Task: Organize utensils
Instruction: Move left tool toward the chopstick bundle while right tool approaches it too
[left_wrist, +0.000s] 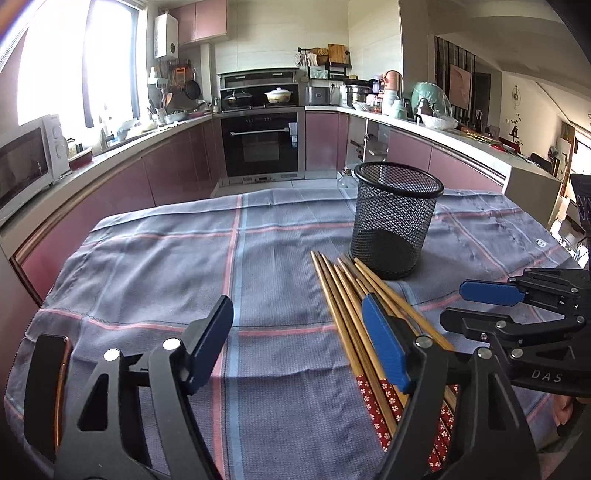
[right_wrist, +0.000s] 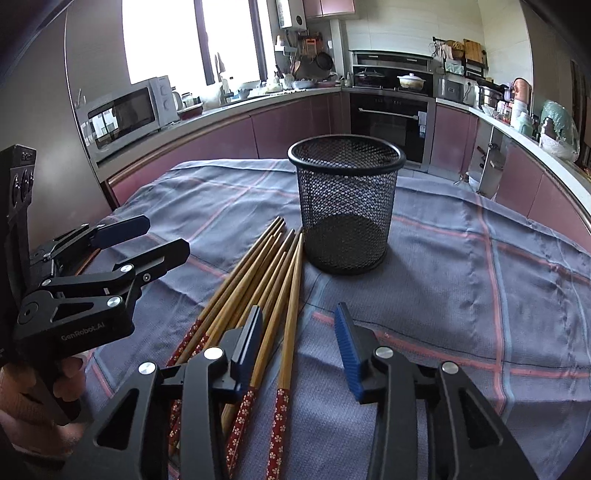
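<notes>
From the left wrist camera, the left hand-held gripper (left_wrist: 297, 343) hangs low over the worktop (left_wrist: 155, 266) with its blue-padded fingers spread wide and nothing between them; its right finger sits in front of the chopsticks (left_wrist: 338, 291), so whether it touches them cannot be told. The chopsticks lie in a loose bundle on the plaid cloth (left_wrist: 258, 229), bare tips pointing toward the black mesh cup (left_wrist: 395, 218) and nearly reaching its base, red flower-patterned handles toward the camera — a lie that seems meant to let either gripper take a handle end and tip the sticks upright into the cup. The right hand-held gripper (left_wrist: 469, 302) enters from the right, beside the bundle, its fingers apart and empty. From the right wrist camera, that same gripper is seen from behind with its fingers open, the left finger over the handle ends and the right one over bare cloth — it looks set to close on the outermost stick, though nothing is grasped yet. The left gripper shows at the left edge, fingers apart, held by a hand (right_wrist: 40, 387). The cup stands upright and empty, just beyond the tips. The cloth is slightly wrinkled and covers the worktop; around it runs a kitchen with mauve cabinets, a microwave (right_wrist: 129, 110), a built-in oven (right_wrist: 389, 123) and a bright window.
</notes>
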